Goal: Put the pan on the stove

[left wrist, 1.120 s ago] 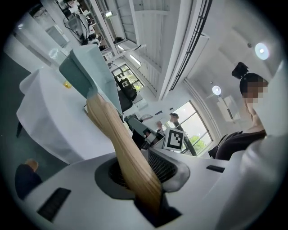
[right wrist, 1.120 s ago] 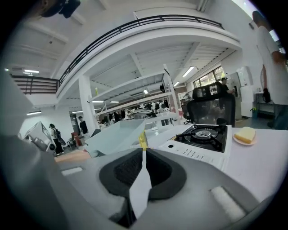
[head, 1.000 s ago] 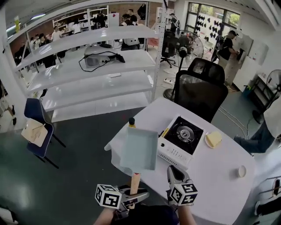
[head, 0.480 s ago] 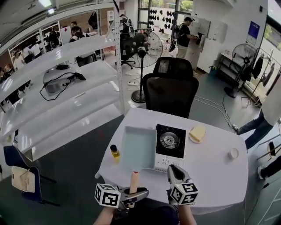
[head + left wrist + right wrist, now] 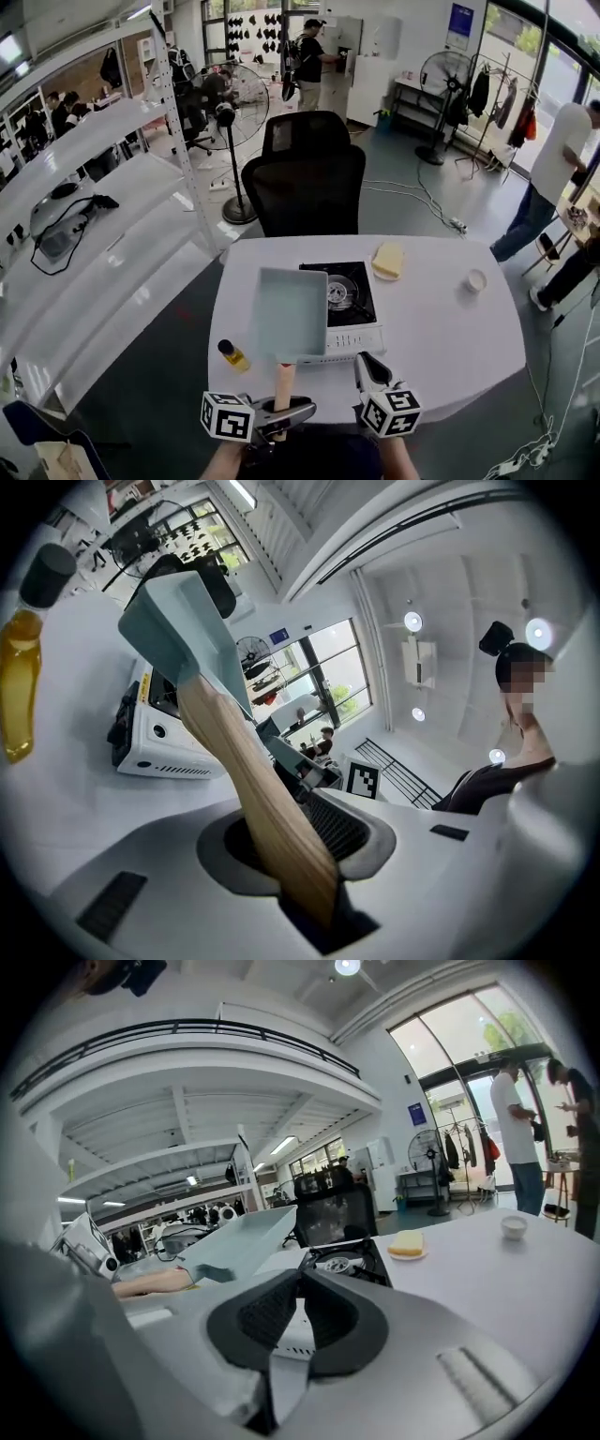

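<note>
**Q:** Pan position?

**A:** Over the white round table, the pale grey-blue square pan hangs across the left edge of the white gas stove with the black top. It is not on the burner. My left gripper clamps the end of the wooden handle. My right gripper is closed on nothing.

**Q:** Risks?

**A:** Likely sag or twist, since I grip far from the load. A low swing could clip the small yellow oil bottle.
</note>
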`<state>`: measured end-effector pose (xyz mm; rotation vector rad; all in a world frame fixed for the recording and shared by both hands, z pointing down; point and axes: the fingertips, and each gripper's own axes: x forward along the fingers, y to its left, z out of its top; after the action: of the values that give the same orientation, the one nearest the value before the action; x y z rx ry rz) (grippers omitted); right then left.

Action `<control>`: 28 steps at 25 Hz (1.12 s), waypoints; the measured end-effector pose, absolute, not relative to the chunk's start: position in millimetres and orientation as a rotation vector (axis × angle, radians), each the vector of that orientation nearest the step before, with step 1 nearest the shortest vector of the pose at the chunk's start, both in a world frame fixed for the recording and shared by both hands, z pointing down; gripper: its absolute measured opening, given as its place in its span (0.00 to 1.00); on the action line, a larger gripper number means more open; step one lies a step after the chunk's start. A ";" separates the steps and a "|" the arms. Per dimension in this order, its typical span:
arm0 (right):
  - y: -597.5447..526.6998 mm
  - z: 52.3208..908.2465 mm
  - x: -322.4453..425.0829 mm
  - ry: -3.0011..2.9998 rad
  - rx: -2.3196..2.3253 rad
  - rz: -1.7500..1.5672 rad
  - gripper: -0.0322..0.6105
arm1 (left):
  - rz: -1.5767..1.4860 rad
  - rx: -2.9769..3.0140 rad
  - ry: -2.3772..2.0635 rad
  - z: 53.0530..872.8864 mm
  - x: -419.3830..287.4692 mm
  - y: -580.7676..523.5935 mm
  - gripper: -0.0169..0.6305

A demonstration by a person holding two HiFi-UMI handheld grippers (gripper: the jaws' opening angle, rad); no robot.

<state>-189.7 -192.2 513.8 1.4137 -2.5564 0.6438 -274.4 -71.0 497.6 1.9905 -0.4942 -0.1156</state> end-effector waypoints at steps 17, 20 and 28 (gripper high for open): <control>-184.6 546.1 -136.6 -2.366 1.648 0.752 0.09 | -0.068 1.999 -0.299 503.4 -246.6 -122.2 0.20; -197.7 541.2 -131.5 -2.373 1.639 0.737 0.09 | -0.056 2.013 -0.293 501.5 -237.9 -137.5 0.20; -231.9 544.6 -113.2 -2.361 1.620 0.732 0.09 | -0.059 2.008 -0.271 517.3 -213.1 -176.7 0.20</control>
<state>-113.2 -231.9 544.6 1.6198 -2.3612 0.7322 -213.1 -176.7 517.3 2.0081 -0.2709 -0.0586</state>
